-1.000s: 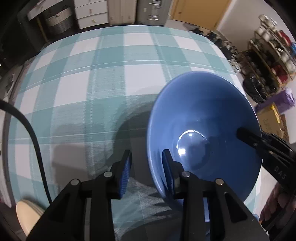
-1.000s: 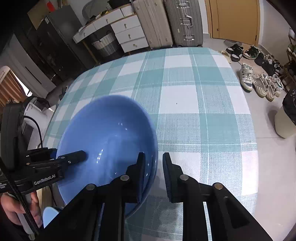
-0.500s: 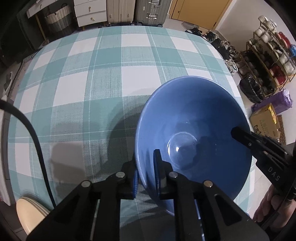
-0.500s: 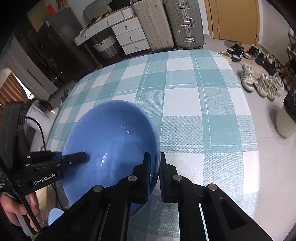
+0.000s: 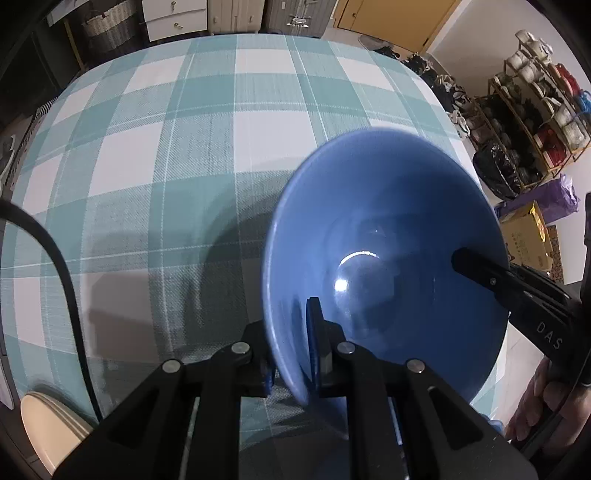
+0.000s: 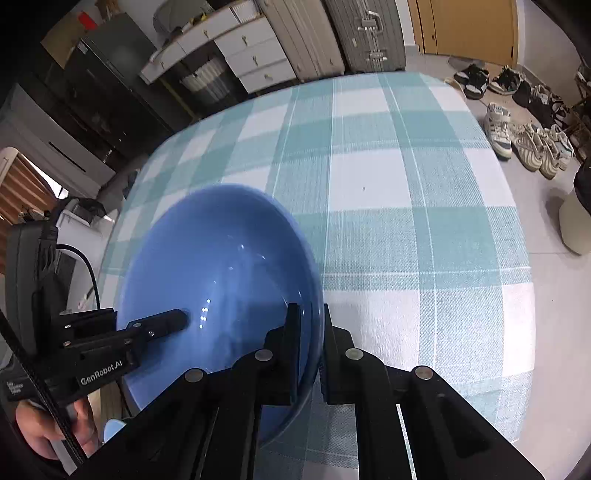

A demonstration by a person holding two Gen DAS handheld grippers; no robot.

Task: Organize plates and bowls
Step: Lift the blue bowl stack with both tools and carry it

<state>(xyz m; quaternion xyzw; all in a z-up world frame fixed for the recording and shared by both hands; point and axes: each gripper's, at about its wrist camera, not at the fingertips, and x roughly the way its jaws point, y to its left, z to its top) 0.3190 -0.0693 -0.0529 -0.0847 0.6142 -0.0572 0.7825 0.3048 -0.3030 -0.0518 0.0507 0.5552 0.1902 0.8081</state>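
A table draped in a teal-and-white checked cloth (image 6: 406, 206) fills the middle of the room. Beyond its far edge, a white chest of drawers (image 6: 255, 55) stands beside a woven basket (image 6: 201, 83), with two ribbed hard-shell suitcases (image 6: 365, 33) and a wooden door (image 6: 476, 26) to the right. Sneakers (image 6: 524, 136) lie scattered across the pale tiled floor on the right. In the left wrist view, a metal shoe rack (image 5: 535, 99) lines the white right-hand wall, a cardboard box (image 5: 528, 232) and purple bag (image 5: 554, 192) near it.
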